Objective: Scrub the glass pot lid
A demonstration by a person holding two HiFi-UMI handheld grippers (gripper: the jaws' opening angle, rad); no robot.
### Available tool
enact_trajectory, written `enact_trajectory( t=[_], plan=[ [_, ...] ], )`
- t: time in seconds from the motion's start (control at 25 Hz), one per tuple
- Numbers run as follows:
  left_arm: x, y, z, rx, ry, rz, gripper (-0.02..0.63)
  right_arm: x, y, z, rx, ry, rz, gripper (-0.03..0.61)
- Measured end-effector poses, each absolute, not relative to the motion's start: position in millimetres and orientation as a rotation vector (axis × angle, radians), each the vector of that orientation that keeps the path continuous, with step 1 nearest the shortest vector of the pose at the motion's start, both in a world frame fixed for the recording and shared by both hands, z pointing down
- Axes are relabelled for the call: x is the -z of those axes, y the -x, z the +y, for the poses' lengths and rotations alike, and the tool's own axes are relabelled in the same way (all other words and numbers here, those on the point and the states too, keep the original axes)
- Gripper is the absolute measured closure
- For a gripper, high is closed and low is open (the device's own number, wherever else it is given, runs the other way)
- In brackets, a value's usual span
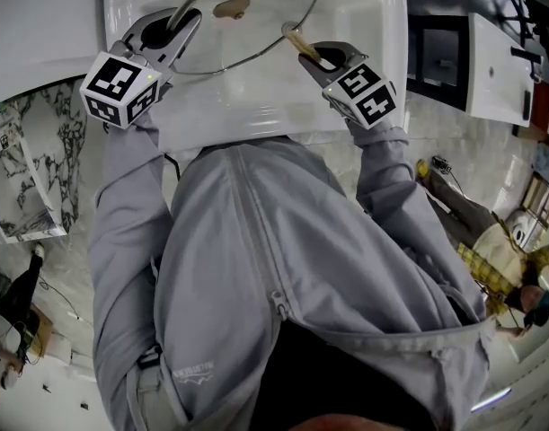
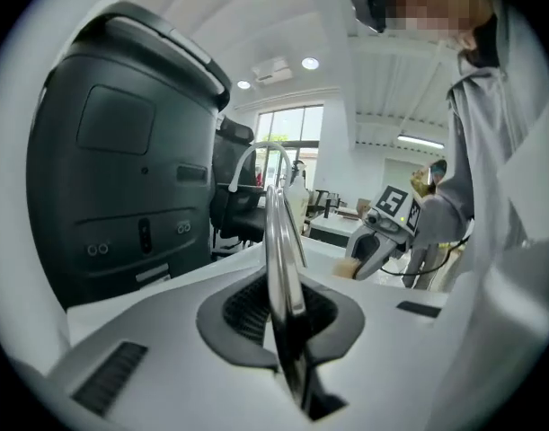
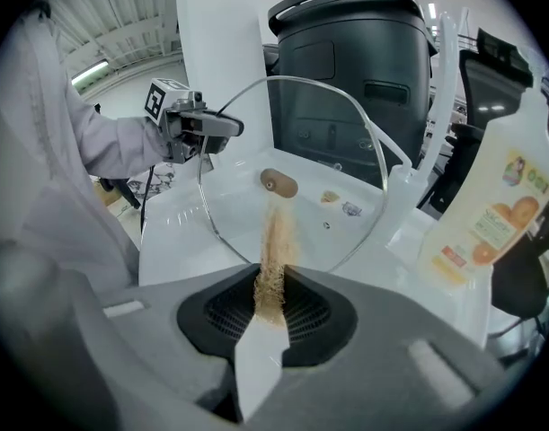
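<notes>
Glass pot lid [image 1: 256, 39]: held up off the white counter [image 1: 256, 106], tilted near upright, brown knob [image 3: 278, 184] facing the right gripper. Clamped at the rim by the left gripper [image 1: 171, 27], fingers closed tight on the metal edge, seen edge-on between them in the left gripper view. Gripped in the right gripper [image 1: 314, 59]: a tan fibrous scrubber [image 3: 272, 272], fingers closed on it, tip pointed at the glass below the knob; touching or just short, could not tell. Saw no suds, no water and no streaks on the glass, so judged the scrubbing as barely begun or about to begin. Pickup of lid and scrubber done; rubbing over the glass, both faces and the rim, left to do. Noted an orange-labelled bottle [image 3: 490, 214] just right of the lid and a dark appliance [image 3: 355, 70] behind.
</notes>
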State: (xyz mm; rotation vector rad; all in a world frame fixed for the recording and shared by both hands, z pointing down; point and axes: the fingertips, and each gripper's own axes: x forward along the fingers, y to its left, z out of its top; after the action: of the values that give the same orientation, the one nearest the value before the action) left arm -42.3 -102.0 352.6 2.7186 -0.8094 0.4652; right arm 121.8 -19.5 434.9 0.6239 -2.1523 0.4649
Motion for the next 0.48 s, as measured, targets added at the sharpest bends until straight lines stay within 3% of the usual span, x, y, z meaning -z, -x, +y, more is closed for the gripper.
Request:
enact_trajectory(
  t=[0.48],
  plan=[
    [-311.9,39.1,-58.5,-0.826,-3.247,-0.702,0.6,-432.3,-131.1,-1.6,-0.435,-0.65,-2.121,0.518]
  ],
)
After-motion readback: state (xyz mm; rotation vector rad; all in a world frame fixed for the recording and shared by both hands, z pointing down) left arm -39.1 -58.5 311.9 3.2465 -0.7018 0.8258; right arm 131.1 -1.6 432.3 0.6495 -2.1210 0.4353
